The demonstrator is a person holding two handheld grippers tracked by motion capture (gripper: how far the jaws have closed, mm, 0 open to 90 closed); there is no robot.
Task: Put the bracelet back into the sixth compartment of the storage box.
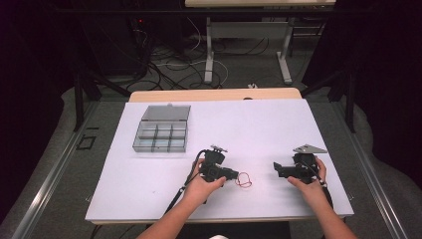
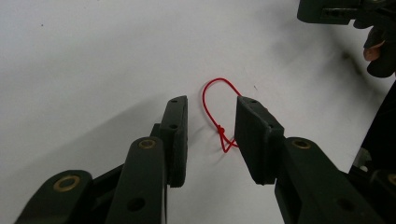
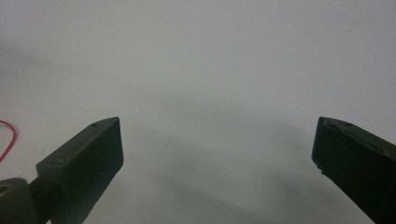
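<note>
Red thread (image 2: 219, 112), knotted into a small loop, lies flat on the white counter (image 1: 259, 124) toward the near edge, about midway along it. We see the left claw (image 1: 233, 173) just beside the loop, on its left, jaws pointing toward it. In the left gripper view the jaws stand apart with the loop on the counter beyond and between the tips; the knot sits close to the right-hand jaw, and we cannot tell whether they touch. Nothing is held. The right claw (image 1: 276, 167) rests near the right part of the near edge, well apart from the thread, facing left toward it. Its own view shows the jaws spread wide over bare counter, with a sliver of red thread at the left border. A grey compartment box (image 1: 160, 135) with its lid raised sits toward the far left corner; its contents are too small to read.
</note>
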